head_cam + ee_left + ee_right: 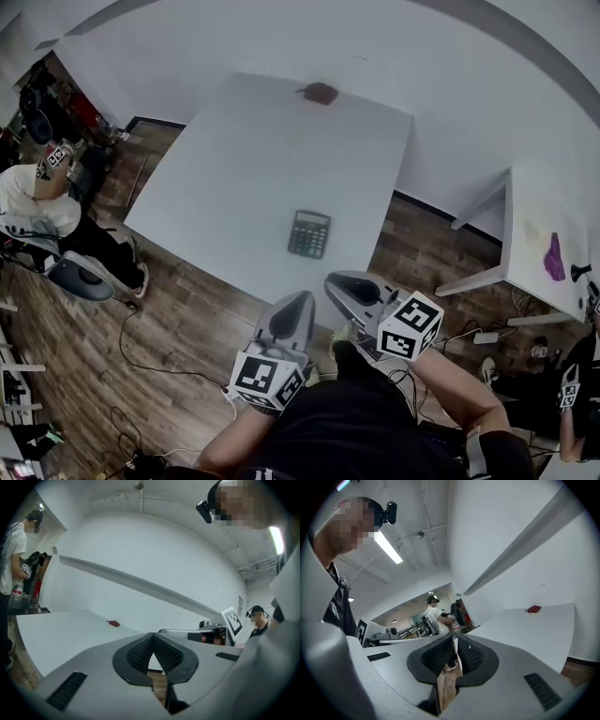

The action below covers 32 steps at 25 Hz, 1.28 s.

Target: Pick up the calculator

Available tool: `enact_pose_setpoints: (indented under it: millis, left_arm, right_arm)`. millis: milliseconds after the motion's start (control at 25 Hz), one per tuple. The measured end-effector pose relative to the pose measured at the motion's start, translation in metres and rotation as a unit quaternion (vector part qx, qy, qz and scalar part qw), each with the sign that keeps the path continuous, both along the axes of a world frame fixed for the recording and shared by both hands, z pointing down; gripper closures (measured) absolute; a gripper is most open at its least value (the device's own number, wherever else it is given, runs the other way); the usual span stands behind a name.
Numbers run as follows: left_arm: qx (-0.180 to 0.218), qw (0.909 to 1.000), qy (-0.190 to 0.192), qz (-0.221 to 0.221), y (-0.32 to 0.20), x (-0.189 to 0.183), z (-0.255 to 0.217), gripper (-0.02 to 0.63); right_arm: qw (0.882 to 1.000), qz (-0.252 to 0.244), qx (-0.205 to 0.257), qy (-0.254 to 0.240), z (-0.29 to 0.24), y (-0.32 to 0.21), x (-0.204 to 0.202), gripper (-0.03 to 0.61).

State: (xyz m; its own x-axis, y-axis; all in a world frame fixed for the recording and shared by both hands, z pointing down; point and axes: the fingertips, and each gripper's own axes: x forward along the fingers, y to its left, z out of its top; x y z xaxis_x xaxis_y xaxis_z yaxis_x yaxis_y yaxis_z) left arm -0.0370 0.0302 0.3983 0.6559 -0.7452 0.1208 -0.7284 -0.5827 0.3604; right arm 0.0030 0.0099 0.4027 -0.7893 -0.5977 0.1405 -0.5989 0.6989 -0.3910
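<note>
Left hand-held gripper [302,300] and right hand-held gripper [336,281]: both jaws together, nothing between; both at counter [234,159] near edge; calculator [308,233] flat on counter, apart from both.

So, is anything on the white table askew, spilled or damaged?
Nothing stands out. The calculator lies flat and looks whole on the white table, only slightly turned against the near edge. A small dark red thing sits at the far edge. No spill shows.
</note>
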Motion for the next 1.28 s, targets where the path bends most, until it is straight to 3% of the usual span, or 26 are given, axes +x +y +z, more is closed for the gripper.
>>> enact_pose_setpoints:
  millis: [400, 720, 1000, 1120, 1280]
  left_arm:
    - [-0.040, 0.9972, -0.020, -0.060, -0.062, 0.024, 0.018, 0.607]
    - [-0.076, 0.9927, -0.032, -0.088, -0.087, 0.035, 0.038, 0.607]
    - [-0.116, 0.9855, -0.040, -0.117, -0.093, 0.020, 0.066, 0.607]
    - [-0.124, 0.9845, -0.038, -0.118, -0.100, 0.013, 0.073, 0.607]
    - [-0.134, 0.9839, -0.029, -0.115, -0.106, 0.007, 0.085, 0.607]
  right_arm:
    - [0.993, -0.078, -0.067, 0.050, 0.084, -0.121, 0.038, 0.526]
    - [0.969, -0.155, -0.131, 0.143, 0.202, -0.187, 0.040, 0.466]
    - [0.951, -0.191, -0.169, 0.175, 0.267, -0.220, 0.031, 0.465]
    - [0.936, -0.221, -0.188, 0.198, 0.288, -0.232, 0.024, 0.466]
    - [0.899, -0.291, -0.228, 0.236, 0.309, -0.234, 0.017, 0.465]
